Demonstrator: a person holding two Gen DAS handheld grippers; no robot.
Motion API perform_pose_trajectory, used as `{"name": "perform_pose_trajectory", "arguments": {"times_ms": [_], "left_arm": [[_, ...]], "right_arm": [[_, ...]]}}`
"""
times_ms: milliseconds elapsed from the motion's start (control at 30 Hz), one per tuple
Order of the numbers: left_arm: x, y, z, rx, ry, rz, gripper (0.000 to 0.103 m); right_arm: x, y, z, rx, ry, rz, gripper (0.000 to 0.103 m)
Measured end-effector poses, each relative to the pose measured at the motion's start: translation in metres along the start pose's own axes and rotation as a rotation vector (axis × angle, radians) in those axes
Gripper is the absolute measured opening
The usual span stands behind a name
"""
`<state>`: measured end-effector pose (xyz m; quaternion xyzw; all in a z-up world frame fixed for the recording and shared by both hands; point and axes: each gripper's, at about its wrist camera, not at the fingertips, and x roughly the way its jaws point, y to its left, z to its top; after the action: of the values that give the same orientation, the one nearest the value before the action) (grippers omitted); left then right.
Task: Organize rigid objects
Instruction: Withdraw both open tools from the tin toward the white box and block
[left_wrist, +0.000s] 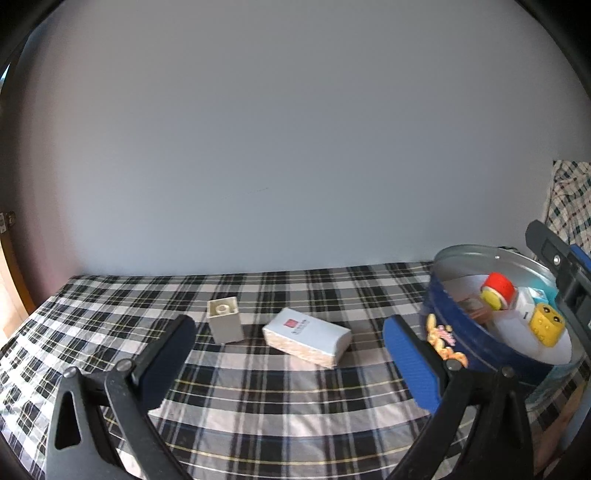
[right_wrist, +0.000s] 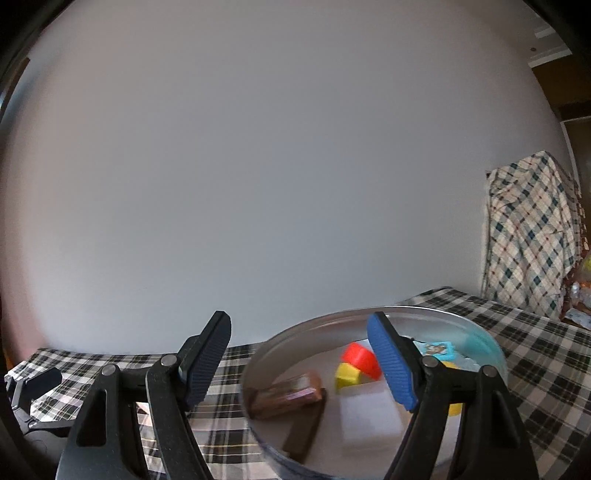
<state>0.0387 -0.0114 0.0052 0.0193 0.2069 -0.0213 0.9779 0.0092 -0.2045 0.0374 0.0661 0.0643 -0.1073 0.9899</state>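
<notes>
- A white box (left_wrist: 306, 336) with a small red logo and unreadable print is seen lying flat at the centre of the left wrist frame, on the plaid-covered surface (left_wrist: 258, 398).
- A beige upright block (left_wrist: 224, 319) is seen just left of it.
- A round blue tin (left_wrist: 476, 328) at the right is seen holding red, yellow and white items; its gold lettering cannot be read.
- The left gripper (left_wrist: 291, 360) is held spread, empty.
- The right gripper (right_wrist: 299, 360) is held spread, empty, above the tin.

A black-white-grey plaid cloth (left_wrist: 258, 387) covers the table. At its 3 o'clock, the blue tin (left_wrist: 480, 347) with a silver interior holds red (left_wrist: 498, 286) and yellow (left_wrist: 546, 325) pieces. Centre: a white box (left_wrist: 306, 336) with a red mark, and a beige block (left_wrist: 225, 321).
</notes>
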Motion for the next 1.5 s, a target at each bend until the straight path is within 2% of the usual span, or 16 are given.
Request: {"name": "perform_pose_trajectory", "arguments": {"times_ms": [367, 633, 867, 1000, 1100, 1333, 1500], "left_arm": [[0.015, 0.035, 0.003, -0.030, 0.027, 0.062, 0.102], [0.036, 0.088, 0.004, -0.089, 0.070, 0.164, 0.102], [0.054, 0.130, 0.002, -0.167, 0.135, 0.251, 0.102], [0.061, 0.140, 0.001, -0.182, 0.167, 0.259, 0.102], [0.065, 0.140, 0.001, -0.181, 0.184, 0.250, 0.102], [0.075, 0.136, 0.001, -0.152, 0.226, 0.244, 0.102], [0.077, 0.135, 0.000, -0.148, 0.234, 0.233, 0.102]], "right_arm": [[0.024, 0.030, -0.005, -0.015, 0.056, 0.059, 0.078], [0.052, 0.057, -0.012, -0.056, 0.145, 0.122, 0.078], [0.072, 0.099, -0.022, -0.168, 0.247, 0.266, 0.078], [0.087, 0.123, -0.029, -0.246, 0.335, 0.349, 0.078], [0.102, 0.139, -0.039, -0.302, 0.447, 0.400, 0.078], [0.138, 0.155, -0.065, -0.313, 0.676, 0.465, 0.078], [0.145, 0.169, -0.077, -0.392, 0.724, 0.446, 0.077]]}}
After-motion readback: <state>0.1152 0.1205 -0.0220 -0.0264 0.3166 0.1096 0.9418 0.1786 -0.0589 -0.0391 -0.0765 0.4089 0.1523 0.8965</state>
